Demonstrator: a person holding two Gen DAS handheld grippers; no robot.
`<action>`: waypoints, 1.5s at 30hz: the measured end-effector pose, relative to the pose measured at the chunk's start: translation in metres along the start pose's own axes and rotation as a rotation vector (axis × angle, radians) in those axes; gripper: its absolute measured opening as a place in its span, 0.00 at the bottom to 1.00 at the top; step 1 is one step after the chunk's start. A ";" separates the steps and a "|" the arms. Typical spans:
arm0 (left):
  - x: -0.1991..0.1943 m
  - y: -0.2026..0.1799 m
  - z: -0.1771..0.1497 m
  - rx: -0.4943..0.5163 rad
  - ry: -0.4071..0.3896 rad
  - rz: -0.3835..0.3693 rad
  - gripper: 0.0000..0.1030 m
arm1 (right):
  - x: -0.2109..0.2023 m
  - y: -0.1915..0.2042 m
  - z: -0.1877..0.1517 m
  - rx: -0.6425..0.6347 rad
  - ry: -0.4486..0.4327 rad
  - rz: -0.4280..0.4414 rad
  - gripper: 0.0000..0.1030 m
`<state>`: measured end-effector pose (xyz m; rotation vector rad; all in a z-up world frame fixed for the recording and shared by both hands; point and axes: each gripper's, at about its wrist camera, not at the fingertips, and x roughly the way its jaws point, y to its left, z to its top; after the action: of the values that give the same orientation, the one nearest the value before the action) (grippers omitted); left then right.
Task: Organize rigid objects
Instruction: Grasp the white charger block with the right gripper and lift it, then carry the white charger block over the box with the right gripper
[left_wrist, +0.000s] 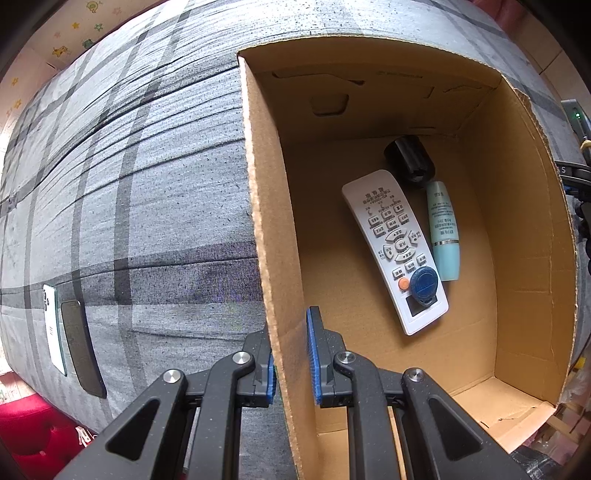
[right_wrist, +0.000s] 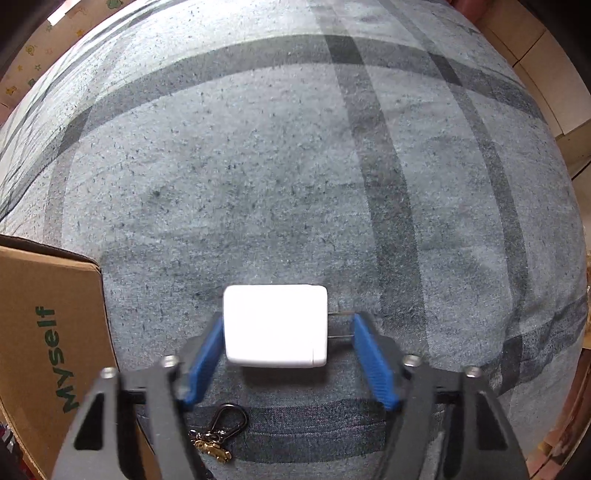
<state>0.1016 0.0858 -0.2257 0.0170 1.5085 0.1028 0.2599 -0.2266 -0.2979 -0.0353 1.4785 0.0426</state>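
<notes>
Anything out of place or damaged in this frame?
The cardboard box has a ragged, torn top rim. A blue key fob lies on top of the remote rather than on the box floor. Otherwise nothing stands out.

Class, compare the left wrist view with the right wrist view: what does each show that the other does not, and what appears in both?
Only the left wrist view shows the box's inside: a white remote, a blue tag, a teal tube and a black cap, with the left tongs clamped on the box wall. Only the right wrist view shows a white charger between the right tongs, plus a key clip. Both show the cardboard box and grey plaid cloth.
</notes>
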 end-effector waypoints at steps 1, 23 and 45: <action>0.000 0.000 0.000 0.000 0.000 0.000 0.14 | 0.000 -0.001 -0.002 0.001 -0.007 0.001 0.68; -0.002 -0.002 -0.001 0.010 -0.011 -0.002 0.14 | -0.073 0.016 -0.023 -0.035 -0.114 -0.001 0.68; -0.006 -0.003 -0.005 0.019 -0.026 -0.004 0.14 | -0.152 0.079 -0.050 -0.167 -0.207 0.048 0.68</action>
<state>0.0964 0.0824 -0.2206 0.0299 1.4832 0.0847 0.1917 -0.1509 -0.1506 -0.1268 1.2659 0.2029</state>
